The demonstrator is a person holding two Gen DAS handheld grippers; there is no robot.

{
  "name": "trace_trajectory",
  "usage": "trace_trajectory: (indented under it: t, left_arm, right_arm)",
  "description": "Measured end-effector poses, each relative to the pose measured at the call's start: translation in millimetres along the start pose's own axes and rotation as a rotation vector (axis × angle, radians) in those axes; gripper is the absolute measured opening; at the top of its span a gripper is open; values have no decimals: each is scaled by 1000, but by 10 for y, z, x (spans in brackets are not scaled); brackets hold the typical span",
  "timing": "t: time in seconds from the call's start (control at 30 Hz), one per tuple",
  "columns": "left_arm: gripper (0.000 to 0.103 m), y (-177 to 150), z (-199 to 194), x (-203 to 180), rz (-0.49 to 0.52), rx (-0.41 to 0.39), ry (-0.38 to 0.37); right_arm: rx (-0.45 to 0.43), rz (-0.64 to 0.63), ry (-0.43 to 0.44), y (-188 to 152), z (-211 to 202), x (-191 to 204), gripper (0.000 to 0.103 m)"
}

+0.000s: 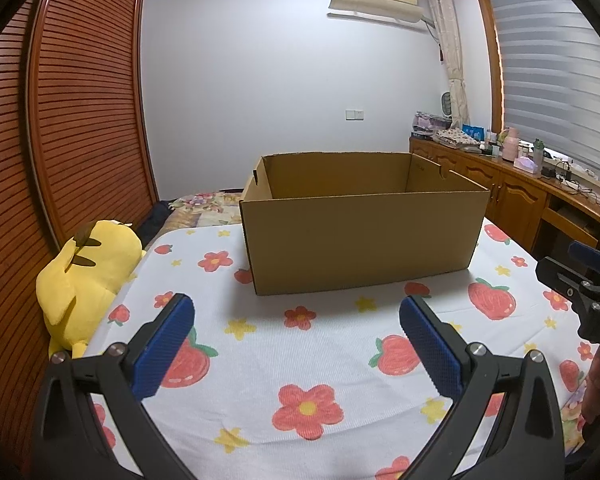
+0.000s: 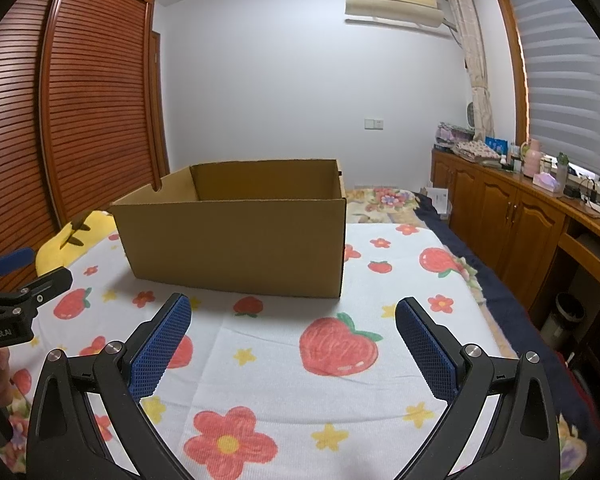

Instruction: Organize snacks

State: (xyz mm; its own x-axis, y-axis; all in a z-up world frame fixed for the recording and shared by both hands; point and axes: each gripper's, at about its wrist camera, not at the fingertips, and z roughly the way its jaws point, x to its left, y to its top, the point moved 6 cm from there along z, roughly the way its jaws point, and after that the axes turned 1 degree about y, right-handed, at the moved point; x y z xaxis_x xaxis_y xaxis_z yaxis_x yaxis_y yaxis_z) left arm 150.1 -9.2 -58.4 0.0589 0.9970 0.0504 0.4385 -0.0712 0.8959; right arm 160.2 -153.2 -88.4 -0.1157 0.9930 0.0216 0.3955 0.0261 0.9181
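An open brown cardboard box [image 1: 360, 236] [image 2: 236, 240] stands on a white cloth [image 1: 300, 360] [image 2: 292, 368] printed with strawberries and flowers. Its inside walls show bare; the floor of the box is hidden. No snacks appear in either view. My left gripper [image 1: 296, 308] hovers open over the cloth, short of the box's near wall, with nothing between its blue pads. My right gripper [image 2: 292, 308] is likewise open and holds nothing, in front of the box. Each gripper shows at the edge of the other's view, the right gripper [image 1: 580, 276] and the left gripper [image 2: 20, 276].
A yellow plush toy [image 1: 80, 276] [image 2: 68, 240] lies at the cloth's left edge, against a wooden slatted wardrobe [image 1: 80, 120]. A wooden cabinet [image 2: 512, 220] with bottles and clutter runs along the right wall under a window. A small bin [image 2: 566, 312] stands on the floor there.
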Motion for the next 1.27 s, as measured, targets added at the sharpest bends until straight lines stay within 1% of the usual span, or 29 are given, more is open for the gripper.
trace_trajectory:
  t: [1.27]
  left_arm:
    - [103, -13, -1, 13, 4, 7, 1]
  right_arm:
    - [4, 6, -2, -15, -6, 2, 103]
